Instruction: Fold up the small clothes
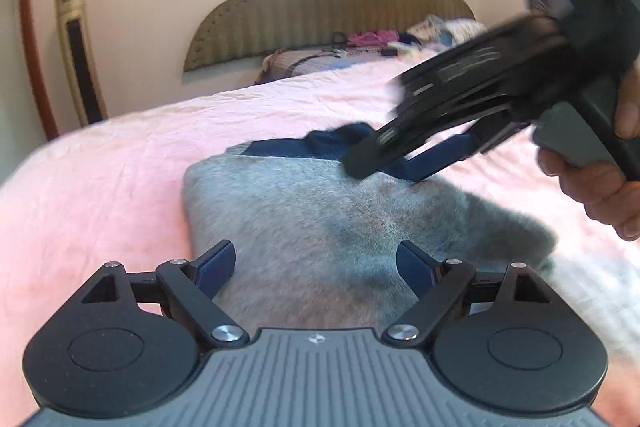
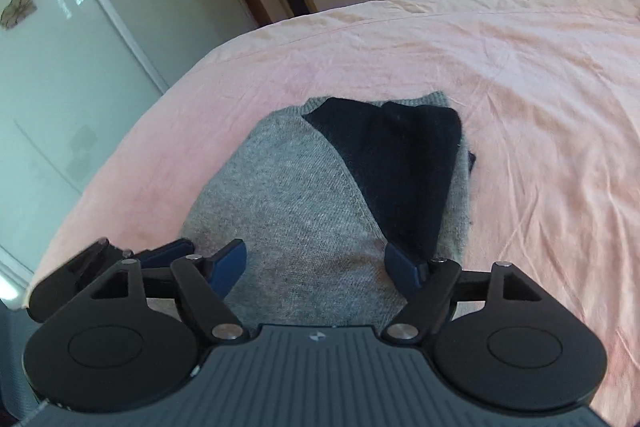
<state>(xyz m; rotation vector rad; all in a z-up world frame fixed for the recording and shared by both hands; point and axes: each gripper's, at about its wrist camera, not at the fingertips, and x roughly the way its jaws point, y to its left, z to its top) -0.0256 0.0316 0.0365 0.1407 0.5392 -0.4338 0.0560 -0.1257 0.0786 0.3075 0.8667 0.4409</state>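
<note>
A small grey knit garment [image 1: 320,211] lies folded on the pink bedsheet [image 1: 100,179]. Its navy part [image 2: 396,163] is laid over the far right of the grey body [image 2: 288,195]. My left gripper [image 1: 316,267] stands open just over the near end of the garment, with only grey knit showing between its blue pads. My right gripper [image 1: 392,167], blurred and held by a hand [image 1: 592,187], comes in from the right over the navy far edge. In its own view the right gripper [image 2: 316,263] is open above the garment, with nothing pinched. One left finger [image 2: 164,253] shows beside it.
A padded headboard [image 1: 328,7] with a pillow [image 1: 296,61] and a pile of loose clothes [image 1: 424,31] stands at the far end. A tall floor fan [image 1: 78,51] and a glass wardrobe door [image 2: 68,47] are to the left, beyond the bed's edge [image 2: 132,131].
</note>
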